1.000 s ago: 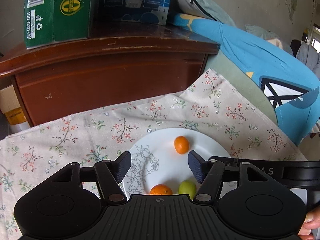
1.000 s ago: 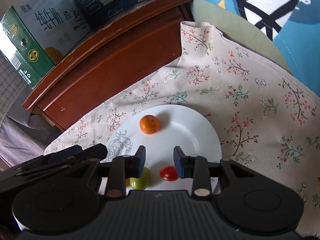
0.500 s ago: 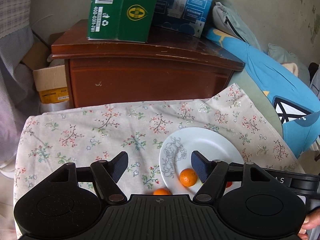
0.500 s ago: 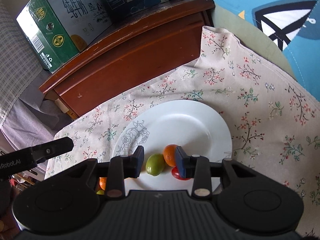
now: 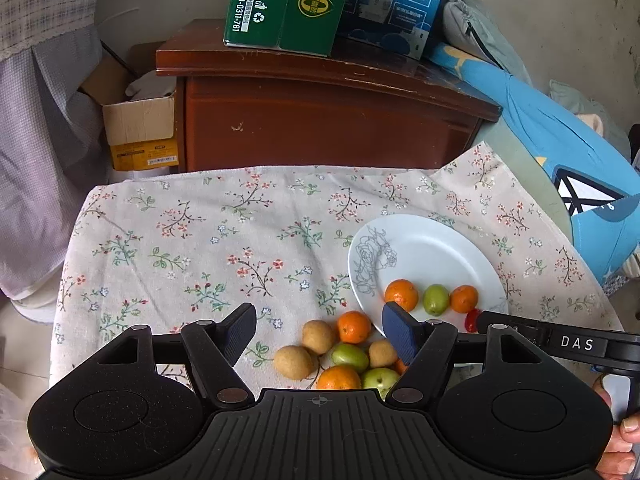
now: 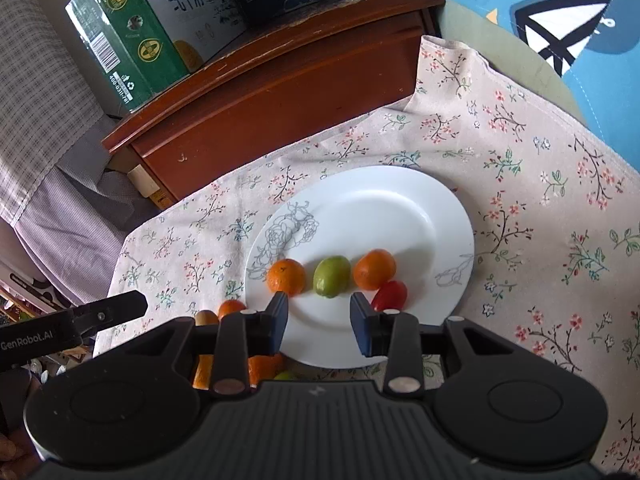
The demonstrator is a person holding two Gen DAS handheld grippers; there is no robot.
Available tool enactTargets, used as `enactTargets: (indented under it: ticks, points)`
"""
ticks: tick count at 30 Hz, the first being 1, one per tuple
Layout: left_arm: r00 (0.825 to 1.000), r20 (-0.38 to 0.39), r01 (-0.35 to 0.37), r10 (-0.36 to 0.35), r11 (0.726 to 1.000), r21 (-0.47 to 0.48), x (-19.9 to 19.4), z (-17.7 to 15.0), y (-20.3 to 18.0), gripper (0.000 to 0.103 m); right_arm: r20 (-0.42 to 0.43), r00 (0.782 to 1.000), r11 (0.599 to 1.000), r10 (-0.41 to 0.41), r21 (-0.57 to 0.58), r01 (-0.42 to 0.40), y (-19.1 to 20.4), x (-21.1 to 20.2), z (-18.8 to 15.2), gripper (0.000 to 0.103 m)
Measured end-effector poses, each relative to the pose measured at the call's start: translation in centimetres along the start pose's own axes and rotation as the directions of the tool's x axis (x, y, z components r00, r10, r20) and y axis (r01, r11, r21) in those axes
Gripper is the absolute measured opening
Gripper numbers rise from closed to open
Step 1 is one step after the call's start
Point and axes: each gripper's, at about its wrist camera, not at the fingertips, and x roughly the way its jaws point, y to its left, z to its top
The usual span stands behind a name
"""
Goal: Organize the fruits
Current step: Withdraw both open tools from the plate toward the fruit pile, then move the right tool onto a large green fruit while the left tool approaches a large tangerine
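- Fruit pile (image 5: 340, 356) is lying on the cloth (image 5: 200, 248) just ahead of the left gripper (image 5: 318, 334), slightly to its right; jaws are gaping wide, holding nothing.
- Right gripper (image 6: 318, 316) is hovering part-open, empty, farther from the pile.
- Plate (image 5: 440, 248), beyond the pile to the right, is carrying 4 fruits.

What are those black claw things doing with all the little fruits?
A person holds a gripper in each hand and is sorting fruit. Both the left gripper and the right gripper are open and empty. On the white plate sit two small oranges, a green fruit and a red tomato. A pile of fruit waits on the flowery tablecloth beside the plate.
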Motion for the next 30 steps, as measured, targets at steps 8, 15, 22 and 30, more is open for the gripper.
enactTargets:
  ticks: [8,15,22,30]
  points:
    - [1.000,-0.021,-0.006,0.006,1.000,-0.005,-1.1,-2.3,0.2,0.070,-0.036,0.999,1.000,0.010,-0.015,-0.010,0.9,-0.5,-2.7,0.036]
    - [0.998,-0.044,-0.047,0.048,0.998,0.030,-1.6,-4.4,-0.1,0.070,-0.055,0.998,1.000,-0.003,-0.027,0.002,1.4,-0.6,-4.4,0.036]
    - [0.995,-0.065,-0.070,0.073,0.996,0.061,-2.0,-6.3,-0.5,0.070,-0.061,0.998,0.999,-0.011,-0.049,0.008,1.9,-0.4,-5.5,0.036]
    - [0.991,-0.085,-0.092,0.099,0.992,0.085,-1.3,-7.1,-0.7,0.070,-0.049,0.999,0.996,-0.017,-0.087,0.013,2.3,0.8,-5.6,0.036]
